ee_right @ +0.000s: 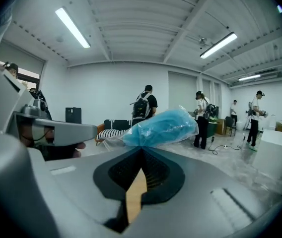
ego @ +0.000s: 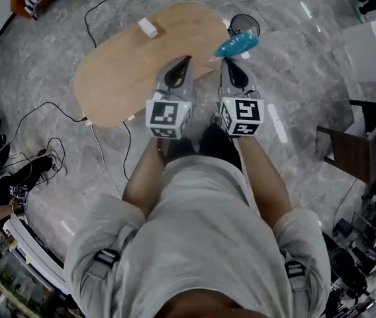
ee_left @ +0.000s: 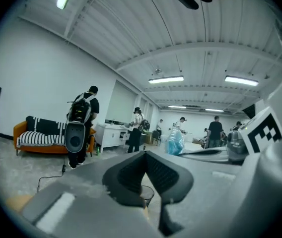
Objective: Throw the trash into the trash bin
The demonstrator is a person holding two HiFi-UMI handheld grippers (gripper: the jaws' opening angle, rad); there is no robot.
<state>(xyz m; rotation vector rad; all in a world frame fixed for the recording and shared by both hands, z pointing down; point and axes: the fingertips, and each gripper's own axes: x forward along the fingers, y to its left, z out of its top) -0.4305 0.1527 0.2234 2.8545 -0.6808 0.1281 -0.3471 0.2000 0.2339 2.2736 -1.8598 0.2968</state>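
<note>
Step in hand: carrying trash to bin. Table (ego: 122,78), oval wood, lies below both tools. Bin (ego: 244,24), wire mesh, stands on the floor just past the table's far right edge, partly hidden by the trash. Right tool (ego: 227,59) pressed together, pinching the blue bag (ego: 236,45) by its neck; bag in the air near the bin. Left tool (ego: 188,58) tips together, holds nothing. Small white box (ego: 147,27) sits on the table. Next, probably: get bag over bin mouth, then spread right tool
</note>
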